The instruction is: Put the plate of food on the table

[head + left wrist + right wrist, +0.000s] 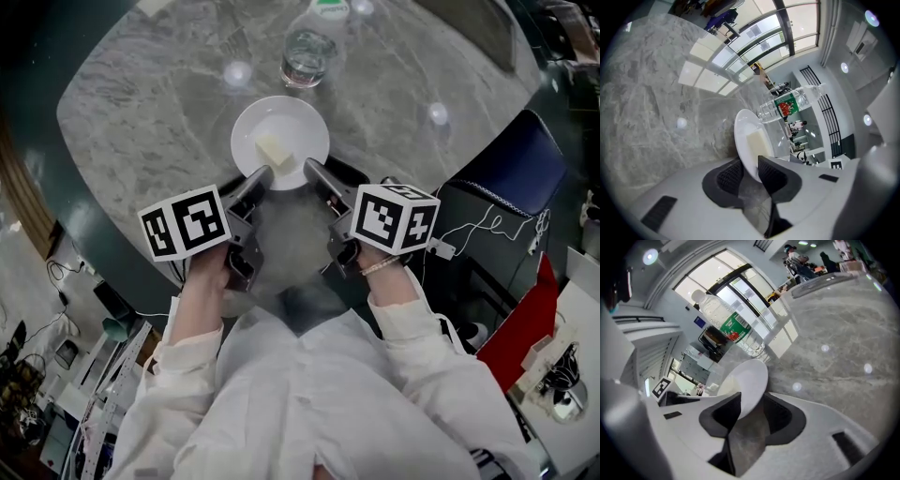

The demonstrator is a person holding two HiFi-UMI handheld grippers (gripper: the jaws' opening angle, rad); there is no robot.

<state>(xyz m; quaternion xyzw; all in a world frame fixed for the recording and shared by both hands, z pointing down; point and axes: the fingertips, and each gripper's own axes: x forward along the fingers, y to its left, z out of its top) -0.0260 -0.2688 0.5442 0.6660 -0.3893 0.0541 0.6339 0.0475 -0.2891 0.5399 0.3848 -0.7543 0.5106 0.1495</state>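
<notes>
A white plate (pixel 251 127) rests on the round grey marble table (pixel 141 103), with a pale block of food (pixel 273 150) on it. My left gripper (pixel 260 178) is at the plate's near-left rim and my right gripper (pixel 315 171) at its near-right rim. In the left gripper view the plate (pixel 742 133) with the food (pixel 757 143) stands edge-on between the left gripper's (pixel 751 176) pads, which stand narrowly apart. In the right gripper view the plate's (pixel 751 378) rim sits between the right gripper's (pixel 752 411) jaws, with bare table showing beside it.
A clear water bottle (pixel 309 47) with a green label stands just beyond the plate, seen also as the bottle (pixel 787 103) and the bottle (pixel 724 317). The table's near edge runs under my hands. A dark blue chair (pixel 511 169) and cables are to the right.
</notes>
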